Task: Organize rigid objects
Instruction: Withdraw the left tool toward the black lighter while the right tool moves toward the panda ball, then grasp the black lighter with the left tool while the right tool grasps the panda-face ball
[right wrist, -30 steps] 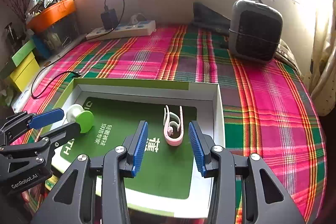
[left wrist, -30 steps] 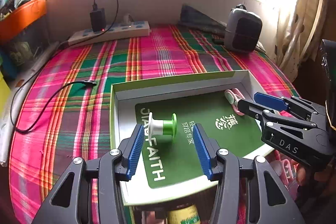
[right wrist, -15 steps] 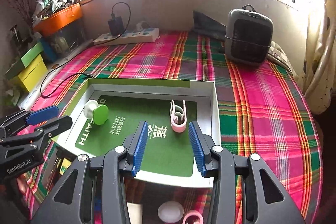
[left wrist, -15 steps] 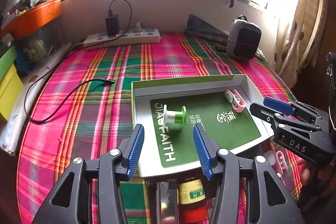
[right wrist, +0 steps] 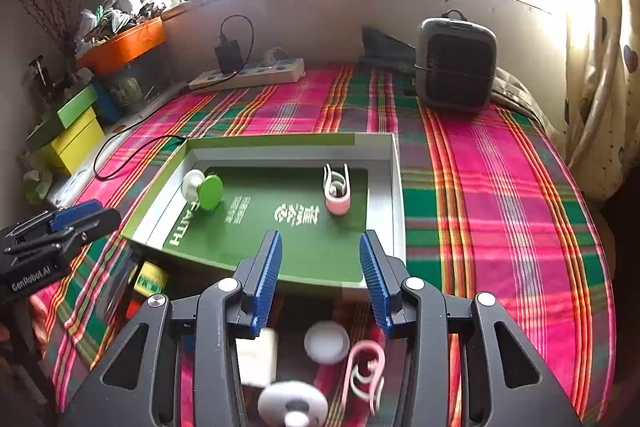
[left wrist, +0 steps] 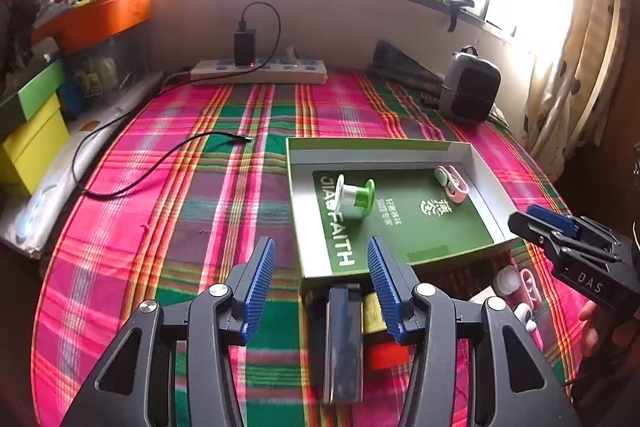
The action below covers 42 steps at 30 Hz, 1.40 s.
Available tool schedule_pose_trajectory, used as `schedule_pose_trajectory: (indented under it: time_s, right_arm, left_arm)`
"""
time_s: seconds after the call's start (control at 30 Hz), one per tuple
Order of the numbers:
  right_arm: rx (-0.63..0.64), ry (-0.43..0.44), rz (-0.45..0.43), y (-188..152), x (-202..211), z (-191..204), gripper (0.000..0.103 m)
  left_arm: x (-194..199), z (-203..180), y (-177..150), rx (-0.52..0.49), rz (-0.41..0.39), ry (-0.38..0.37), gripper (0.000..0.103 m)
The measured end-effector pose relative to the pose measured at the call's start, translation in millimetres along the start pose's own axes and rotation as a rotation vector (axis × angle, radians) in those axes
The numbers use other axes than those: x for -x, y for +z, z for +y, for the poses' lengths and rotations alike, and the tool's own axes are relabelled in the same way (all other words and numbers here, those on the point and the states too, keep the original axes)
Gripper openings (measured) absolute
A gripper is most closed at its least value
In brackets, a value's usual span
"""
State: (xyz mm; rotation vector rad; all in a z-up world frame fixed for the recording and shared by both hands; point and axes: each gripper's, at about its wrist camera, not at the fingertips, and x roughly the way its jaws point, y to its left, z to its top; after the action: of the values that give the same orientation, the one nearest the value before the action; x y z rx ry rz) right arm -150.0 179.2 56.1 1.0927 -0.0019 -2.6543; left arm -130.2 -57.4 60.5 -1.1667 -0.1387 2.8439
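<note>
A shallow box tray (left wrist: 380, 145) (right wrist: 288, 141) with a green printed floor lies on the plaid cloth. Inside it a green and white spool (left wrist: 356, 195) (right wrist: 204, 189) rests on its side at the left, and a pink clip (left wrist: 452, 183) (right wrist: 338, 193) lies at the right. My left gripper (left wrist: 322, 291) (right wrist: 68, 223) hovers open and empty in front of the tray's near left corner. Over the tray's near right edge my right gripper (right wrist: 320, 279) (left wrist: 560, 235) is also open and empty. Loose pieces lie in front of the tray: a dark flat bar (left wrist: 344, 343), a yellow bottle (left wrist: 376, 311), a white cap (right wrist: 326, 341), a second pink clip (right wrist: 366, 371).
A power strip (left wrist: 260, 71) with a black charger sits by the far wall. A grey heater (right wrist: 454, 63) stands at the back right. A black cable (left wrist: 160, 163) trails across the cloth's left side. Yellow and green boxes (right wrist: 72, 135) stand at the left, a curtain at the right.
Both grippers have drawn back from the tray and risen slightly. The tray now looks smaller, and the loose pieces in front of it have come into view.
</note>
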Motion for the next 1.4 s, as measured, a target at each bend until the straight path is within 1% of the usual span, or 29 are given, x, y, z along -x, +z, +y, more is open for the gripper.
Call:
schedule_pose_trajectory:
  time_s: [0.17,0.4,0.53,0.63,0.7,0.8,0.93,1.17,1.2,1.23,1.3,1.4]
  right_arm:
    - [-0.003,0.001,0.006,-17.9,10.8,-2.5,0.042]
    - [-0.041,0.028,-0.008,-45.6,30.7,-6.8,0.042]
    - [-0.042,0.044,-0.009,-60.5,39.0,-4.9,0.042]
    - [-0.06,0.072,-0.014,-69.5,43.2,-3.2,0.042]
    - [-0.054,0.085,-0.006,-74.2,42.9,0.2,0.042]
    - [-0.022,0.069,0.009,-75.8,39.8,6.8,0.042]
    - [-0.015,0.056,0.017,-80.1,38.6,8.2,0.042]
    - [0.02,0.03,0.064,-85.1,29.0,14.6,0.043]
    - [0.025,0.029,0.064,-85.2,28.7,15.2,0.046]
    - [0.029,0.028,0.067,-85.3,28.0,15.7,0.056]
    - [0.031,0.026,0.073,-85.2,26.1,16.3,0.066]
    - [0.031,0.02,0.083,-84.6,23.0,16.9,0.066]
  left_arm:
    - [12.1,3.0,-11.1,0.005,-0.017,-0.005,0.048]
    - [19.8,10.9,-30.0,0.041,-0.006,-0.024,0.048]
    - [22.4,13.7,-39.0,0.05,0.0,-0.032,0.048]
    - [26.6,15.8,-45.1,0.056,-0.005,-0.038,0.048]
    - [26.9,17.9,-48.6,0.059,0.0,-0.03,0.048]
    - [27.9,21.5,-52.7,0.065,0.005,-0.026,0.048]
    - [29.5,27.3,-58.2,0.072,0.012,-0.025,0.048]
    - [26.0,29.3,-67.8,0.071,0.035,-0.048,0.049]
    - [25.7,29.4,-68.4,0.072,0.036,-0.05,0.049]
    - [25.1,29.4,-68.9,0.074,0.038,-0.05,0.049]
    - [24.3,29.7,-68.7,0.074,0.039,-0.051,0.05]
    - [23.0,29.8,-68.7,0.074,0.041,-0.054,0.05]
